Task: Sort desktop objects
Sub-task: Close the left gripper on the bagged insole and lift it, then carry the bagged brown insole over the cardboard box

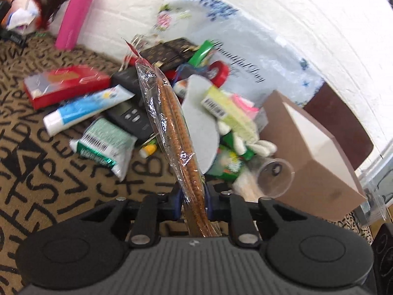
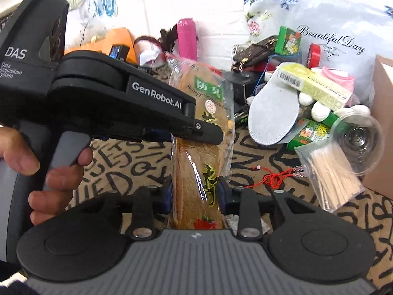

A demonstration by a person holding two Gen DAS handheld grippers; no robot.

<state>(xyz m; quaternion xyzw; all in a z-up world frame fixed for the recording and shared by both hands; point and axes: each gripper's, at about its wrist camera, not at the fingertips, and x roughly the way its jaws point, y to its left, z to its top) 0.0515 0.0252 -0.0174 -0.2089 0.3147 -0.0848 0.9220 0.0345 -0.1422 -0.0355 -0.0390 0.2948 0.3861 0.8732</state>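
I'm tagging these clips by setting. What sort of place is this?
Probably a home desk or tabletop against a white brick wall: a letter-print cloth carries a heap of household clutter, such as a toothpaste tube and grey insole.
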